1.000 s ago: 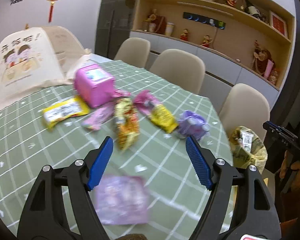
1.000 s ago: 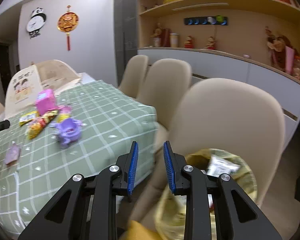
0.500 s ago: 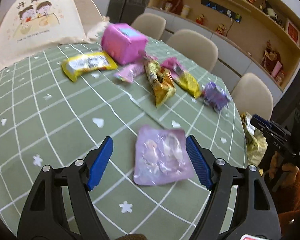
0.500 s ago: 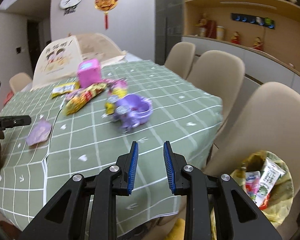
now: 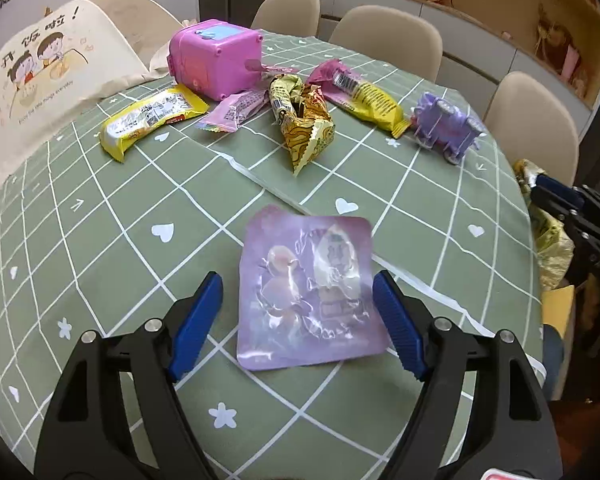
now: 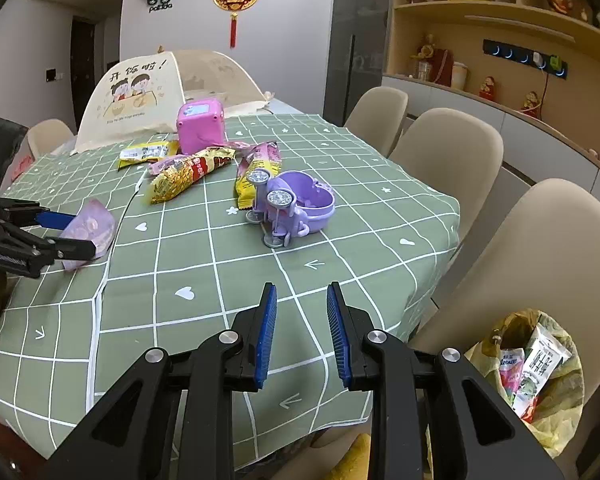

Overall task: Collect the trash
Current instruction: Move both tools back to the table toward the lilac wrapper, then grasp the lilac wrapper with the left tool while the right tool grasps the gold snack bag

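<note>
Snack wrappers (image 5: 304,128), a pink box (image 5: 216,60) and a purple toy (image 5: 444,126) lie farther off; nothing blocks the flat purple packet (image 5: 308,288), long axis near-to-far; left gripper (image 5: 298,324) fingers wide around it; right gripper (image 6: 302,332) fingers narrow, empty.

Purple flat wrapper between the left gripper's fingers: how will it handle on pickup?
The purple wrapper looks thin and crinkled, so probably floppy and very light. It lies flat on the tablecloth, so the open left gripper may slide it or pinch cloth too.
</note>
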Demonstrator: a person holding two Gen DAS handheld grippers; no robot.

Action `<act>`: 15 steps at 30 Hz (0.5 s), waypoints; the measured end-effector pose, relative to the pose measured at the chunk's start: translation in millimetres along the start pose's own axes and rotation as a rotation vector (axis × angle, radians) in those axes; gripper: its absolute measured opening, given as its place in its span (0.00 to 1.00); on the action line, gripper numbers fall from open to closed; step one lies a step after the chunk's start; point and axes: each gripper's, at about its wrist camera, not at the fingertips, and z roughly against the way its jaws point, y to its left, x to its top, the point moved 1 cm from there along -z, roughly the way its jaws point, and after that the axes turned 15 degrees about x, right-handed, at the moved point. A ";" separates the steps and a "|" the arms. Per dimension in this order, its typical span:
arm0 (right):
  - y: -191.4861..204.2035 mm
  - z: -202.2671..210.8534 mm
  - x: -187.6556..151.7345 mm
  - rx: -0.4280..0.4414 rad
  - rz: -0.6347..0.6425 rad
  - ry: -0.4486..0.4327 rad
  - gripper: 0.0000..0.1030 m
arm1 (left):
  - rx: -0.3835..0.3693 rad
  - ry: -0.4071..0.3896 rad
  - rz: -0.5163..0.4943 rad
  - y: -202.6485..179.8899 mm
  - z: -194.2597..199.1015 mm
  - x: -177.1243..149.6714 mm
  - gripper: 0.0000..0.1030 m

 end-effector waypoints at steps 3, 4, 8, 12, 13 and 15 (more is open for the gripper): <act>-0.3 0.8 -3.2 0.002 -0.002 0.005 0.25 | 0.040 -0.009 0.036 5.6 -1.7 3.4 0.43; -0.2 1.0 -4.2 0.001 -0.001 0.008 0.25 | 0.053 -0.013 0.043 6.9 -2.2 4.0 0.25; 0.9 1.2 -5.5 0.004 0.004 0.013 0.25 | 0.005 -0.020 0.068 12.9 -1.4 4.4 0.07; 7.1 -5.2 0.3 0.047 -0.012 0.018 0.25 | -0.034 -0.075 0.109 25.4 9.9 9.7 0.03; 9.5 -7.1 2.4 0.057 -0.013 0.019 0.25 | -0.032 -0.097 0.126 32.7 14.6 11.7 0.02; 17.4 -13.1 8.9 0.075 -0.006 0.022 0.25 | -0.024 -0.131 0.157 47.0 21.9 13.8 0.01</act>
